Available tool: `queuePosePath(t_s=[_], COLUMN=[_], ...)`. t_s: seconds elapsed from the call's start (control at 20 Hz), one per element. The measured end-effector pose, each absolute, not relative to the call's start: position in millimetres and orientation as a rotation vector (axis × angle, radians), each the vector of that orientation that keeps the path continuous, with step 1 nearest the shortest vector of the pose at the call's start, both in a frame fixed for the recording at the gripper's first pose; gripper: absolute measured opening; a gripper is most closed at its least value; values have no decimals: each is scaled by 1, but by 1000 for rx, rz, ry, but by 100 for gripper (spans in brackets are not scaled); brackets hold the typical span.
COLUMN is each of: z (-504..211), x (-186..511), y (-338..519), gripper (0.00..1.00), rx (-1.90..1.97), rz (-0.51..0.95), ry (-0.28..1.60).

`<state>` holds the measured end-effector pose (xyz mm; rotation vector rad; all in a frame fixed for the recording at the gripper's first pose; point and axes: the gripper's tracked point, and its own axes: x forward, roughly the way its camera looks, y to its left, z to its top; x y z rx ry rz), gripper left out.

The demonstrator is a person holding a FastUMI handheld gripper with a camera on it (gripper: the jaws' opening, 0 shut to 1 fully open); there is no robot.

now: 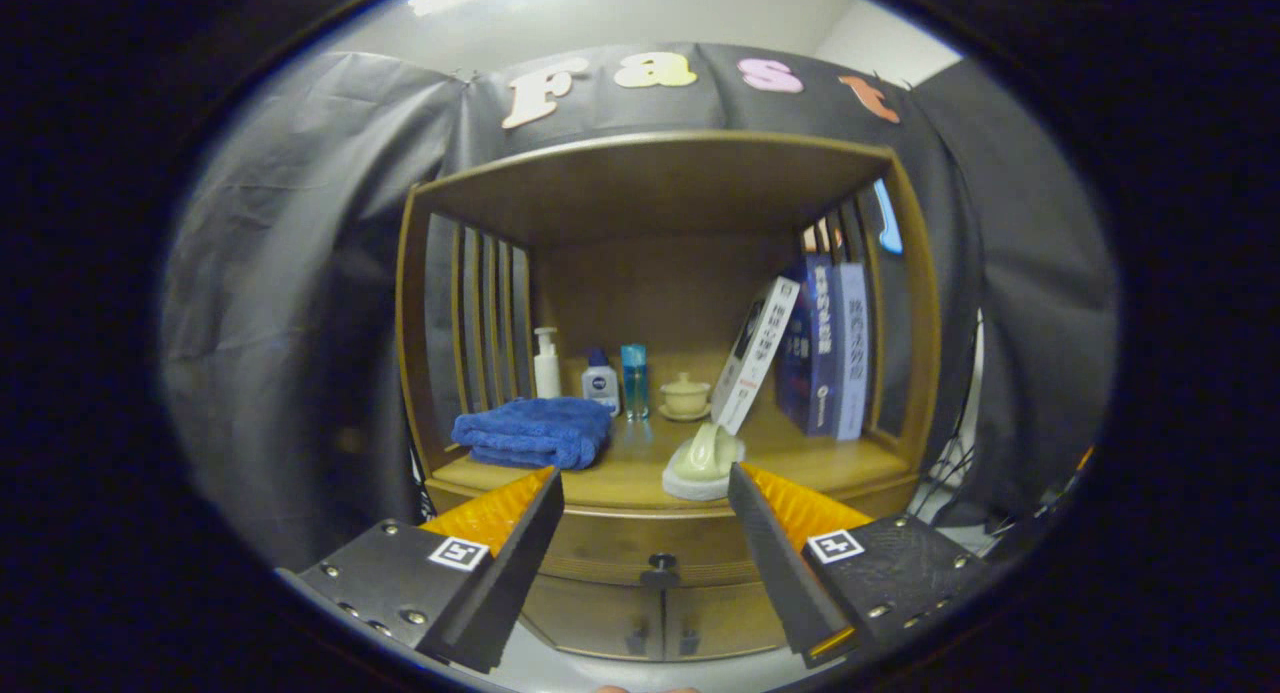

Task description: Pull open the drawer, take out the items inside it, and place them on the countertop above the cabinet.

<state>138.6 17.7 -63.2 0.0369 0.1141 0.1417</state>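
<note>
A wooden cabinet stands straight ahead of me. Its drawer [645, 543] is pushed in flush under the countertop [830, 463], and a small dark knob [660, 565] sits at the drawer's middle. My gripper [645, 488] is open, with nothing between the fingers. It hangs a short way in front of the cabinet, with the drawer front and the knob showing in the gap between the fingers. What lies inside the drawer is hidden.
On the countertop lie a folded blue towel [535, 431] and a pale green slipper [705, 461] at the front edge. Behind them stand a pump bottle [546, 363], two small bottles, a lidded cup [686, 395] and leaning books [815, 343]. Two cabinet doors [640, 618] sit below the drawer.
</note>
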Motion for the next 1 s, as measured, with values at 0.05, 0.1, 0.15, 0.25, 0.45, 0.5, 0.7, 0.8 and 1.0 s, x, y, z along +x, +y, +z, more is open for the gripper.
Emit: queuePosePath(t_s=[0.05,0.1,0.15,0.25,0.45,0.5,0.7,0.8,1.0], z=[-51,-39,-27,-8,15,18,6,-1,-28], x=[130,123,115,101,78,72,52,44,36], y=[12,7,3,-6,-29,-34,-4,5,-28], gripper=[100,100,100,99,94,91,85,85,85], rx=[9,-15,-31,-51,-66,-77,19,92,57], rz=[123,109,97,66,-23,-46,143,231,147], ry=[99,81,66,45,23,16,49,62,153])
